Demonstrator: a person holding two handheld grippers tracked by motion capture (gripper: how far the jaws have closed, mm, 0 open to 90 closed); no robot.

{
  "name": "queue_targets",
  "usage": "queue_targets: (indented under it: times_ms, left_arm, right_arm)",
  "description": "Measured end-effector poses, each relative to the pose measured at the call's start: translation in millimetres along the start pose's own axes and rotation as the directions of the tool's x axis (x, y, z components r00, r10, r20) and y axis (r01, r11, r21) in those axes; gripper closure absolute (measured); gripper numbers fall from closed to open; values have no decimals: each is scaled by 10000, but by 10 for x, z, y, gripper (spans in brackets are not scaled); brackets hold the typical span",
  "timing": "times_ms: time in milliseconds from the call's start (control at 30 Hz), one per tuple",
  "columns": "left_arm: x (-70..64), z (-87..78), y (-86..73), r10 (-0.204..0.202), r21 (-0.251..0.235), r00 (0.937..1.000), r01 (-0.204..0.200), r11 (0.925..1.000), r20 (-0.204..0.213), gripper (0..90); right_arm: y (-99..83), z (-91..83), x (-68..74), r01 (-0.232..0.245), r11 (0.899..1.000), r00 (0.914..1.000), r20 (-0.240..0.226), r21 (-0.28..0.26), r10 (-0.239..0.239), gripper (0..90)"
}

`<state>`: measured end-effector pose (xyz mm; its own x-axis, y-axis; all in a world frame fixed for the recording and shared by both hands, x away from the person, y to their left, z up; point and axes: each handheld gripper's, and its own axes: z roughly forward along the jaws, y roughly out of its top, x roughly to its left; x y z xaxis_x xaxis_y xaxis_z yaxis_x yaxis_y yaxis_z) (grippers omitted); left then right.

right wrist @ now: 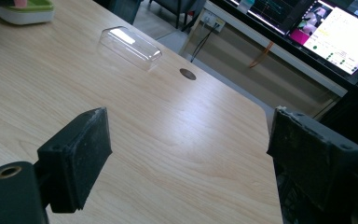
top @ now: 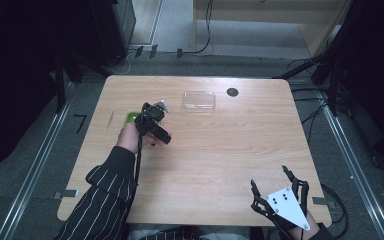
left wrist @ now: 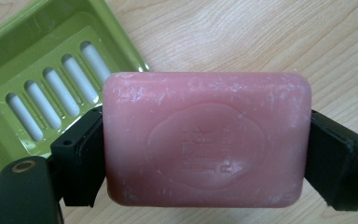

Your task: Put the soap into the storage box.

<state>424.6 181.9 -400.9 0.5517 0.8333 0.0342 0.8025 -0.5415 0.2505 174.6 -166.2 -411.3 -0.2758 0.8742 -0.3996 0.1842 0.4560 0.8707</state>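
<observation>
Nearest, the right tool is held open and empty over the counter; farther off, the soap is gripped by its ends in the left tool, just beside the green dish. A slip is judged likely if the grip is eased before the bar is centred over the dish, since soap is slick. One soap, one dish, one clear lid and two tools are counted.

The soap bar sits between the left claw's jaws, above the desk just right of the soap dish. The clear lid lies farther right, behind. The right claw hangs at the desk's near right corner.
</observation>
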Motion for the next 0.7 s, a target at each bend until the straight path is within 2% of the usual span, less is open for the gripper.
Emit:
queue_targets:
  times_ms: [433, 700]
  left_arm:
    - [168, -47, 5, -507, -250, 9987, 506, 9984, -41, 137]
    - [271, -50, 19, -932, -400, 9956, 927, 9949, -92, 137]
  right_arm:
    - [-4, -9, -2, -25, 10000, 10000, 37, 33, 25, 130]
    - [-14, -26, -10, -69, 10000, 9999, 101, 52, 68, 130]
